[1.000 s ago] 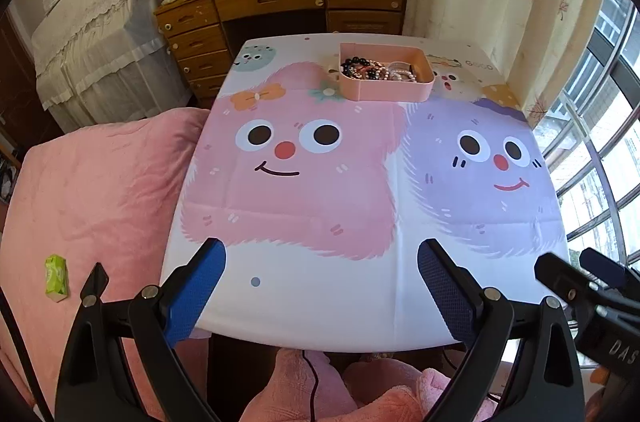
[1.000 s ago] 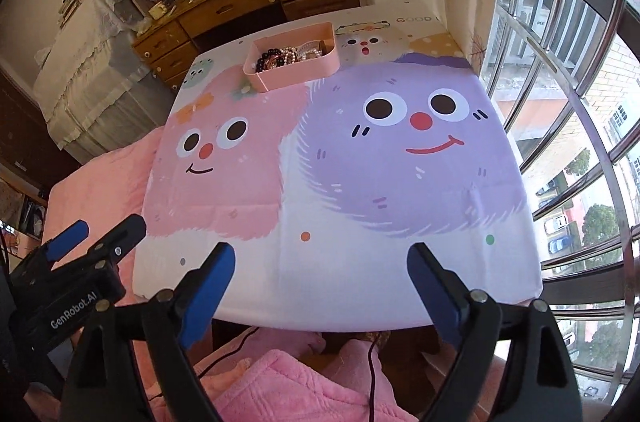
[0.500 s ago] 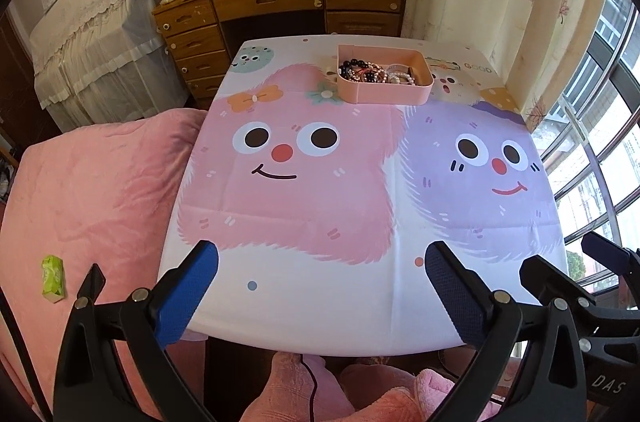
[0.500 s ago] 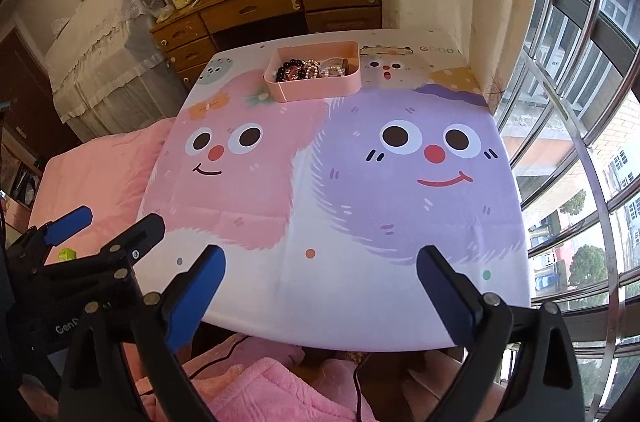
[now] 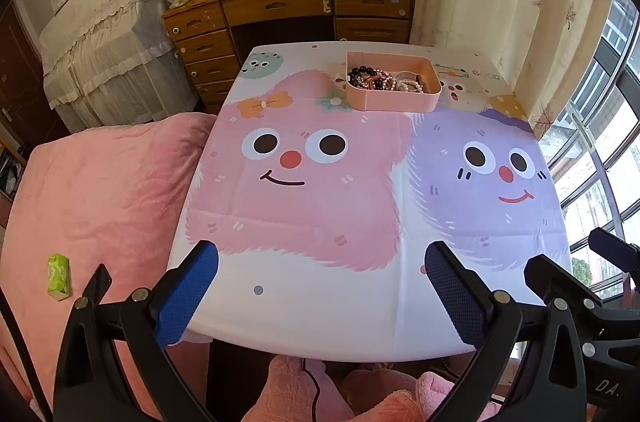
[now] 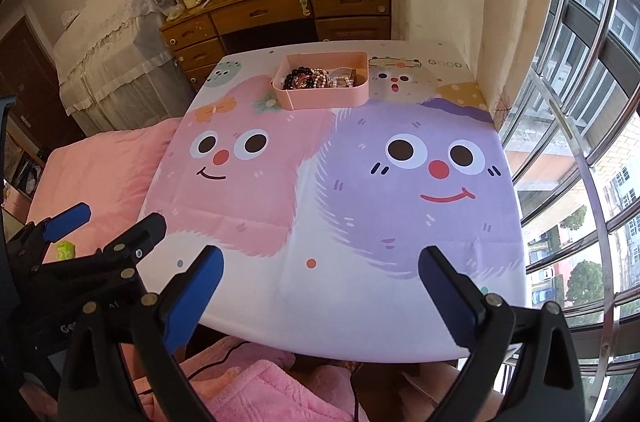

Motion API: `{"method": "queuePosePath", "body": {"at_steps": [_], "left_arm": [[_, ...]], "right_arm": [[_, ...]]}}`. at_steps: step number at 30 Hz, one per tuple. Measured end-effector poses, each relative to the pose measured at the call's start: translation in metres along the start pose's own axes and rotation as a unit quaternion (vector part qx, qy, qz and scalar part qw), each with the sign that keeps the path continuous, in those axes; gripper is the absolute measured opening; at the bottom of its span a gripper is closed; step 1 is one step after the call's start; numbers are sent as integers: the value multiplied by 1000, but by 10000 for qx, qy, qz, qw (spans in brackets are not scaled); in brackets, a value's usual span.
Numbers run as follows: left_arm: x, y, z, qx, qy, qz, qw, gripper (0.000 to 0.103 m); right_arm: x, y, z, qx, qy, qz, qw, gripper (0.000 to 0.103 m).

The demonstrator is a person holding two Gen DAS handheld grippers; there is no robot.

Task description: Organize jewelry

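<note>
At the near edge of the scene, largest first:

1. Worktop (image 5: 372,286), one. Covered by one printed cloth showing two large furry faces, pink on the left and purple on the right, with smaller faces along the far edge.

2. Bed with pink blanket (image 5: 100,190), one, touching the worktop's left side. One small green packet (image 5: 59,276) lies on the blanket, near the left tool.

3. Wooden desk (image 5: 288,10), one, beyond the worktop's far edge, with several drawers and clutter on top; items too small to count.

4. Left tool (image 5: 320,262), one. Two blue-padded fingers (image 5: 188,294) spread wide, holding nothing, poised over the worktop's near edge. Seen also at the left of the right wrist view (image 6: 104,228).

5. Right tool (image 6: 320,264), one. Two blue-padded fingers (image 6: 194,296) spread wide, holding nothing, over the near edge, right of the left tool.

6. Pink tray (image 5: 394,100), one, rectangular, on the far middle part of the worktop, well apart from both tools (image 6: 324,96).

7. Jewelry (image 5: 384,80), a tangled heap inside the tray: dark beads, pale beads and pink strands. Separate pieces cannot be counted (image 6: 316,78).
</note>
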State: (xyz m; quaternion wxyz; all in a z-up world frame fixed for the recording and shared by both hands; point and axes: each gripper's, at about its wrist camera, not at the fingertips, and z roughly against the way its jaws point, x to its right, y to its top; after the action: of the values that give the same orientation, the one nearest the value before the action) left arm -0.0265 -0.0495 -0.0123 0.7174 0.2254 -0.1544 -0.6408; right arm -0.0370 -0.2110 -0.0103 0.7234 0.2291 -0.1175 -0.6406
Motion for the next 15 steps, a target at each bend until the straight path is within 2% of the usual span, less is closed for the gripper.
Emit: {"method": "queuePosePath", "body": {"at_steps": [15], "left_arm": [[6,2,1,93,31,-61,9999,102]], "right_arm": [[5,0,-2,-43,-10,-89,10000,100]]}}
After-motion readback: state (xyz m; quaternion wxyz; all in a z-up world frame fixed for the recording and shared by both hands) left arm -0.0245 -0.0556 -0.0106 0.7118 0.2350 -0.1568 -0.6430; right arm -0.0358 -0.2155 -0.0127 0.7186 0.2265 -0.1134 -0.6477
